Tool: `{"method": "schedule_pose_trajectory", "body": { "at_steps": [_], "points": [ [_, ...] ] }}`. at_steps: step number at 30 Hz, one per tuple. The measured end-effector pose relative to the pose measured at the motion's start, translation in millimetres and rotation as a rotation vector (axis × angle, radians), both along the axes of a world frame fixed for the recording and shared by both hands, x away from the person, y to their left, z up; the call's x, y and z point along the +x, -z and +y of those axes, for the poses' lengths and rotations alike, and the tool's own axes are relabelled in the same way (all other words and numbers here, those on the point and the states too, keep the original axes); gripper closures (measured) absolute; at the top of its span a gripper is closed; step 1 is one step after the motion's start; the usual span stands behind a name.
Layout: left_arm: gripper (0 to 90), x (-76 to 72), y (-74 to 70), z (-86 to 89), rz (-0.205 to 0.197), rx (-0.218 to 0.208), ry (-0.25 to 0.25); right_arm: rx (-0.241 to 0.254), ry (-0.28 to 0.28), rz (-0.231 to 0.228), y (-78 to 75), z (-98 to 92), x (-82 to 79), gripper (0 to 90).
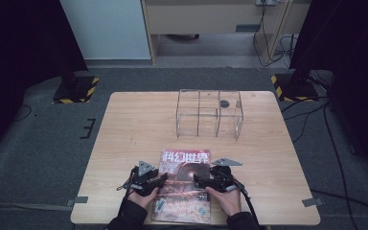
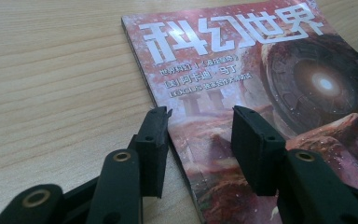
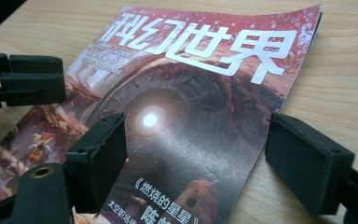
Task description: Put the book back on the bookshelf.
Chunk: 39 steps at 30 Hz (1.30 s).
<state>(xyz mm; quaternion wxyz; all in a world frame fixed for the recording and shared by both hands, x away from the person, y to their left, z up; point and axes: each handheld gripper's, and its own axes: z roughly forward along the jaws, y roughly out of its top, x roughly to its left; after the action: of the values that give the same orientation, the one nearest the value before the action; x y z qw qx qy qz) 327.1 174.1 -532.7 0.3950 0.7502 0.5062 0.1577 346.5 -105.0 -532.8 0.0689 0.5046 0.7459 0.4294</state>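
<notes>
the magazine [image 1: 184,184] lies flat, cover up, on the near part of the wooden table [image 1: 124,143], its bottom edge close to the table's near edge (the cover is reddish, with big white characters across the top and a round glowing disc below them). in the high view its lower corners are partly hidden by the person's hands, and the small print there is too blurred to read.

the left gripper [image 2: 200,123] sits over the magazine's left edge, jaws apart, one over bare wood and one over the cover, pinching nothing. whether the tips touch the paper is hard to tell.

the right gripper [image 3: 193,140] straddles the right edge in the same way, jaws spread wide and holding nothing; the left gripper's jaws are cut off at that view's left border.

farther back stands a clear acrylic organizer [image 1: 209,114], well apart from the magazine, with a small dark round thing in its right compartment.
</notes>
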Motion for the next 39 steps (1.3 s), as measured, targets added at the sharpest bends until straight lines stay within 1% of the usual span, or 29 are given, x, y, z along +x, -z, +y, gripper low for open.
{"method": "schedule_pose_trajectory", "body": {
  "at_steps": [1, 3, 5, 9, 11, 12, 13, 15, 17, 19, 20, 21, 23, 24, 26, 27, 29, 30, 32, 33, 35, 37, 39],
  "points": [
    [55.8, -0.1, 0.1, 0.1, 0.000, -0.002, -0.001, 0.003, -0.001, -0.006, 0.4, -0.8, 0.5, 21.3],
    [55.8, -0.3, 0.2, -0.1, -0.001, -0.002, -0.003, 0.019, 0.007, 0.006, 0.4, -1.7, 0.2, 21.7],
    [55.9, -0.7, 0.6, -0.3, -0.004, -0.005, -0.006, 0.024, 0.004, 0.004, 0.6, -2.6, 0.6, 21.9],
    [55.5, -1.9, 1.1, -1.4, -0.010, -0.004, -0.013, 0.042, 0.009, 0.014, 0.5, -3.8, 1.4, 22.4],
    [54.9, -2.3, 1.2, -1.7, -0.013, 0.000, -0.013, 0.058, 0.011, 0.019, 0.9, -6.2, 1.9, 24.3],
    [54.9, -2.3, 1.2, -1.7, -0.013, 0.000, -0.013, 0.058, 0.011, 0.019, 0.9, -6.2, 1.9, 24.3],
    [54.9, -2.3, 1.2, -1.6, -0.012, -0.001, -0.012, 0.070, 0.017, 0.031, 0.7, -6.9, 1.6, 24.8],
    [54.9, -2.4, 1.4, -1.9, -0.015, 0.000, -0.014, 0.108, 0.015, 0.023, -0.1, -11.2, 2.2, 26.4],
    [54.8, -2.5, 1.3, -2.3, -0.015, 0.002, -0.017, 0.114, 0.016, 0.026, -0.8, -11.5, 2.1, 26.5],
    [54.8, -2.6, 1.3, -2.3, -0.015, 0.001, -0.017, 0.128, 0.013, 0.014, -2.0, -12.5, 1.8, 26.8],
    [54.8, -2.6, 1.3, -2.3, -0.015, 0.001, -0.017, 0.134, 0.015, 0.016, -2.6, -12.6, 1.4, 26.9],
    [54.7, -2.6, 1.3, -2.3, -0.015, 0.001, -0.017, 0.135, 0.013, 0.015, -2.8, -12.7, 1.4, 27.3],
    [54.8, -2.5, 1.4, -2.1, -0.014, -0.001, -0.017, 0.115, 0.014, 0.013, -1.5, -12.9, 1.7, 28.0],
    [54.8, -2.5, 1.4, -2.0, -0.014, -0.001, -0.016, 0.108, 0.015, 0.020, -0.9, -12.2, 1.4, 27.8],
    [54.9, -2.5, 1.4, -1.6, -0.014, -0.004, -0.014, 0.092, 0.012, 0.009, 0.2, -11.2, 1.4, 27.0],
    [54.9, -2.6, 1.4, -1.4, -0.013, -0.005, -0.014, 0.085, 0.012, 0.023, 0.6, -10.4, 0.8, 26.4],
    [54.9, -3.2, 1.4, -1.5, -0.013, -0.003, -0.013, 0.083, 0.011, 0.027, 0.8, -10.3, 0.5, 26.1],
    [54.9, -3.5, 1.3, -1.6, -0.013, -0.002, -0.013, 0.074, 0.015, 0.031, 1.1, -10.1, 0.0, 26.2],
    [54.8, -4.1, 1.3, -1.9, -0.013, -0.003, -0.017, 0.072, 0.015, 0.030, 1.1, -9.9, -1.4, 26.3],
    [54.9, -4.3, 1.3, -2.0, -0.012, -0.003, -0.019, 0.082, 0.015, 0.035, 1.2, -9.6, -1.9, 25.9],
    [54.9, -4.9, 1.4, -2.4, -0.014, -0.001, -0.021, 0.084, 0.020, 0.028, 1.8, -9.1, -2.4, 26.0],
    [54.6, -5.3, 1.4, -2.9, -0.013, -0.001, -0.025, 0.105, 0.032, 0.037, 2.1, -9.5, -2.5, 25.3],
    [54.5, -5.6, 1.3, -3.3, -0.013, -0.002, -0.029, 0.162, 0.052, 0.073, 2.7, -13.8, -0.8, 26.3]
  ]
}}
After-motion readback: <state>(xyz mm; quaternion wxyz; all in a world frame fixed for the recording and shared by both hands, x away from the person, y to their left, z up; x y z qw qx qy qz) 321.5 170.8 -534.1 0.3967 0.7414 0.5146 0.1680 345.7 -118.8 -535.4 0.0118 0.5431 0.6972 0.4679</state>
